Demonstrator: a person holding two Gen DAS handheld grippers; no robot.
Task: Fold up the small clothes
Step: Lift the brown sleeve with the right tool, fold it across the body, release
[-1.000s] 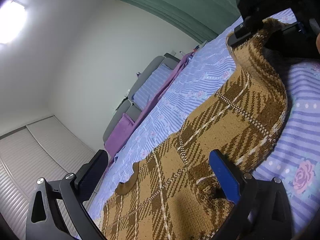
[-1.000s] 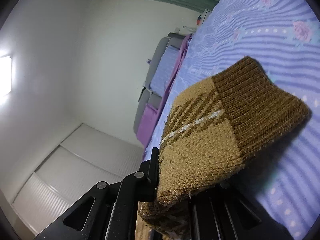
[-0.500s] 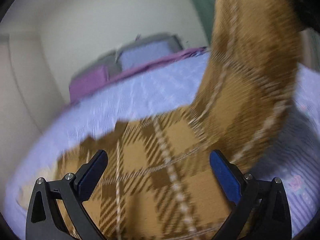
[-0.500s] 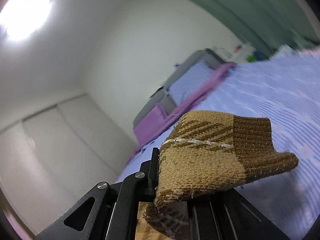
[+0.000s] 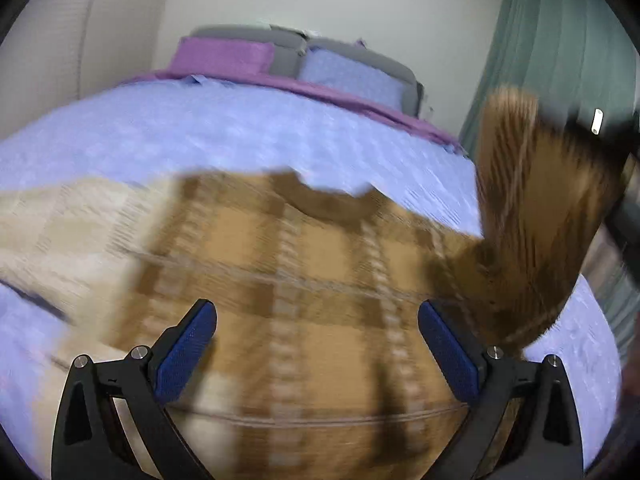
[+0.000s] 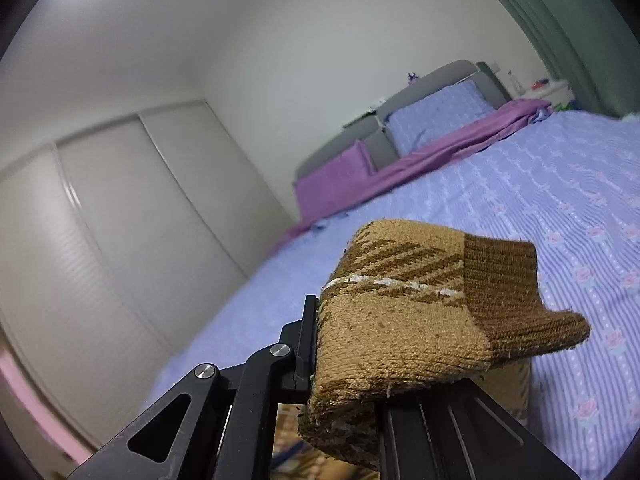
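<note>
A brown plaid knitted sweater lies spread on the bed, neckline at the far side. My left gripper is open and empty just above the sweater's body. One sleeve is lifted up at the right, held by my right gripper. In the right wrist view my right gripper is shut on that sleeve's end, and the ribbed cuff sticks out past the jaws, above the bed.
The bed has a lilac striped floral sheet, purple and lilac pillows and a grey headboard. Green curtains hang at the right. White wardrobe doors stand at the left.
Both grippers have swung round to face the headboard. The right gripper has raised the sleeve higher off the bed. The left gripper stays open over the sweater.
</note>
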